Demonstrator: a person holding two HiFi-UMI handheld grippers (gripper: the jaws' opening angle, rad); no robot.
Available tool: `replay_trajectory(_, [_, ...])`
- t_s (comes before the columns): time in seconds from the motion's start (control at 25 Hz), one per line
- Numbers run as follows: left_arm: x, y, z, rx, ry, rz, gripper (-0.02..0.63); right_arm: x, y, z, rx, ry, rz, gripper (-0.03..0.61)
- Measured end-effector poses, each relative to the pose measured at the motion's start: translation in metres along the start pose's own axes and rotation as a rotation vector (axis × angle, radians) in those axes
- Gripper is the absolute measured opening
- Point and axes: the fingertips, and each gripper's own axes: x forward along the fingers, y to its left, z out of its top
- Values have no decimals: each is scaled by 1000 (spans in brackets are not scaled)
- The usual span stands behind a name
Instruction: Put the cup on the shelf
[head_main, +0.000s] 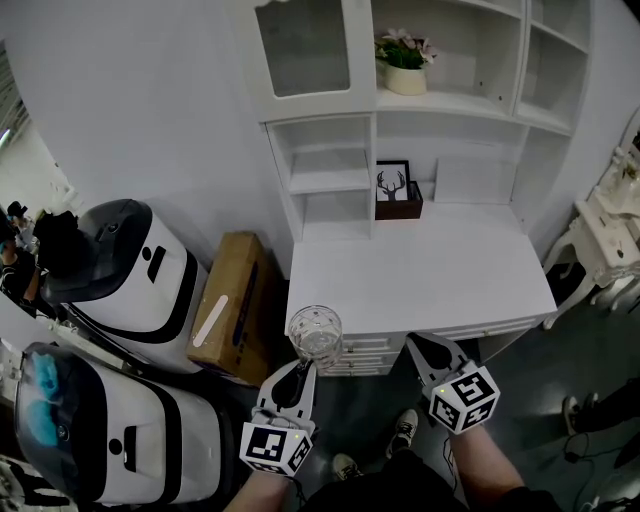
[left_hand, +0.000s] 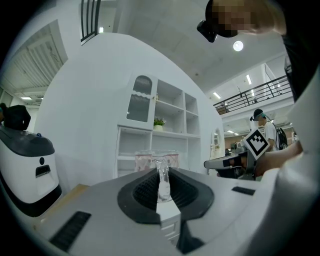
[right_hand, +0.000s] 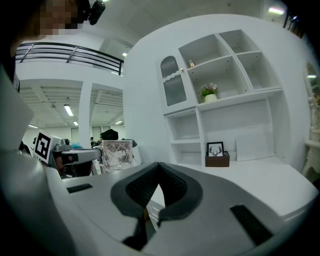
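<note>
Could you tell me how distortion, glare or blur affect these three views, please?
Head view: sharp, evenly lit, the shelf unit bows mildly. Left gripper view: strong fisheye, black corners, the glass cup pale against white. Right gripper view: same fisheye, shelf edges curved.

Grey shells and black ribbed pads (left_hand: 145, 192) are seen on left gripper (head_main: 303, 368) and right gripper (head_main: 424, 346); black-white marker cubes (head_main: 272, 447) mounted at 6 o'clock. Dark trousers (head_main: 400, 490) worn.

A white desk (head_main: 430, 275) stands against a white wall (head_main: 130, 110) on dark floor (head_main: 540, 370)
</note>
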Motion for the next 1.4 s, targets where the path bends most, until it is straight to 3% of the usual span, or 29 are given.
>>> replay_trajectory(1.4, [126, 5, 10, -13, -16, 131, 34, 89, -107, 34, -9, 12, 137, 3])
